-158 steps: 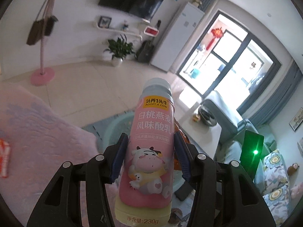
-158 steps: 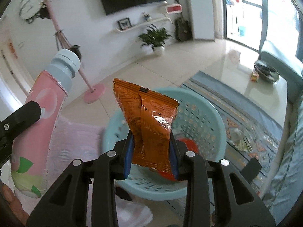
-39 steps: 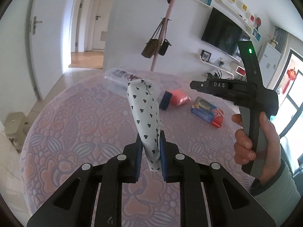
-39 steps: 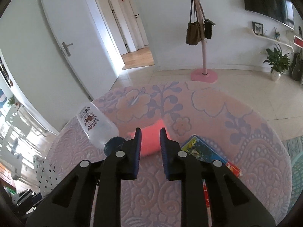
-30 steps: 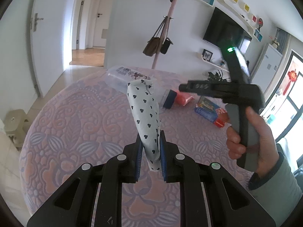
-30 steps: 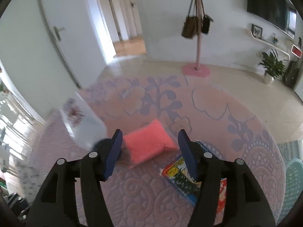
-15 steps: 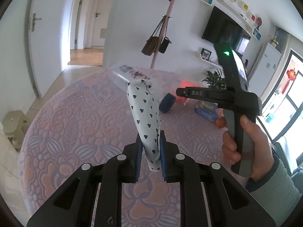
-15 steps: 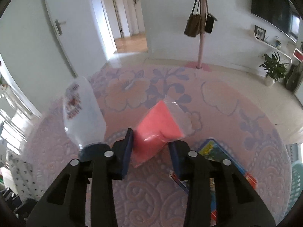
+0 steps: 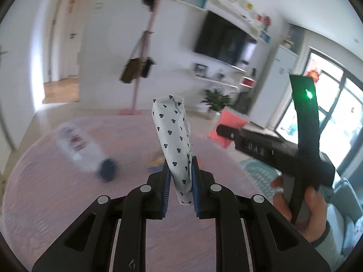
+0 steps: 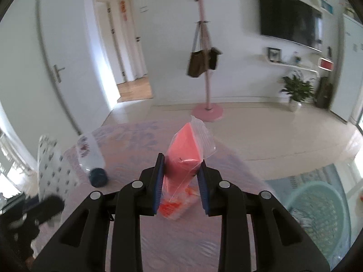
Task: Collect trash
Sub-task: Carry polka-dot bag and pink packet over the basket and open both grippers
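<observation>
My left gripper (image 9: pixel 180 172) is shut on a white packet with black hearts (image 9: pixel 173 133), which stands upright above the pink patterned table (image 9: pixel 68 204). My right gripper (image 10: pixel 180 170) pinches a red packet in a clear bag (image 10: pixel 185 149), lifted off the table, and its jaws are still closing on it. In the left wrist view that red packet (image 9: pixel 229 124) hangs at the right, with a person's hand on the gripper's handle. A teal basket (image 10: pixel 317 210) sits on the floor at the lower right.
A clear plastic bottle with a dark blue cap (image 10: pixel 89 156) lies on the table to the left. A colourful flat box (image 9: pixel 156 161) lies behind my left gripper's fingers. A pink coat stand (image 10: pixel 205 104) stands on the tiled floor beyond the table.
The right gripper closed on the red packet and lifted it off the table. Both grippers rose and swung right, toward the basket side. The left still holds the white packet.
</observation>
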Demonstrator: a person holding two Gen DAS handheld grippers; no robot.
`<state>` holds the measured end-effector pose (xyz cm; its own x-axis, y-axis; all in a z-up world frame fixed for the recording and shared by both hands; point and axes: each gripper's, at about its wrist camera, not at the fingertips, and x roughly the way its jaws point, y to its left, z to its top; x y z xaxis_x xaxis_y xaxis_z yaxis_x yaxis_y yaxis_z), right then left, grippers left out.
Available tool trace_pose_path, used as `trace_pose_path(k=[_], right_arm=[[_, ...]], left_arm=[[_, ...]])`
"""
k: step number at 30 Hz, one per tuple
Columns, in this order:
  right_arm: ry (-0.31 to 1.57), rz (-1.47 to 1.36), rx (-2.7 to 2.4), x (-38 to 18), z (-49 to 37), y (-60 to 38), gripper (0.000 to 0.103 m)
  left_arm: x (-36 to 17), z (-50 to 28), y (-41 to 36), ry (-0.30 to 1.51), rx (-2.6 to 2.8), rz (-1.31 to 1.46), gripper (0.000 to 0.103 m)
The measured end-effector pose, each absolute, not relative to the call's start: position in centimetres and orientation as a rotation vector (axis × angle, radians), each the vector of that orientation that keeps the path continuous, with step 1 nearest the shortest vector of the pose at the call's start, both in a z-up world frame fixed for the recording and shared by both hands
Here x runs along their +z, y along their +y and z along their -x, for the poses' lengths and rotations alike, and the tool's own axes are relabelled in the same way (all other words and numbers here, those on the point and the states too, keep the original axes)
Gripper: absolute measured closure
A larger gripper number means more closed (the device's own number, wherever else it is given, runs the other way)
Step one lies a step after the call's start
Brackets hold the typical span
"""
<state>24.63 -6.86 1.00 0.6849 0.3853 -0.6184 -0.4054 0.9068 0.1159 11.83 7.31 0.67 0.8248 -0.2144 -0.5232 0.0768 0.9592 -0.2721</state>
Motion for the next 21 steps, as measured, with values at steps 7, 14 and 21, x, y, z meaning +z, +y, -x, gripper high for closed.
trace_pose_path(k=[7, 14, 21], right_arm=[[0.694, -0.034, 0.260, 0.4, -24.3, -17.7, 0.078], [0.756, -0.135, 0.108, -2.6, -24.9, -26.3, 0.078], [0.845, -0.229, -0.004, -6.4, -25.1, -32.3, 0.077]], left_arm=[[0.2, -16.4, -1.2, 0.625, -0.351, 0.218, 0.088], [-2.3, -21.0, -9.0, 0.734, -0.509, 0.191, 0.086], [-5.7, -24.3, -15.4, 0.836, -0.598, 0.128, 0.085]])
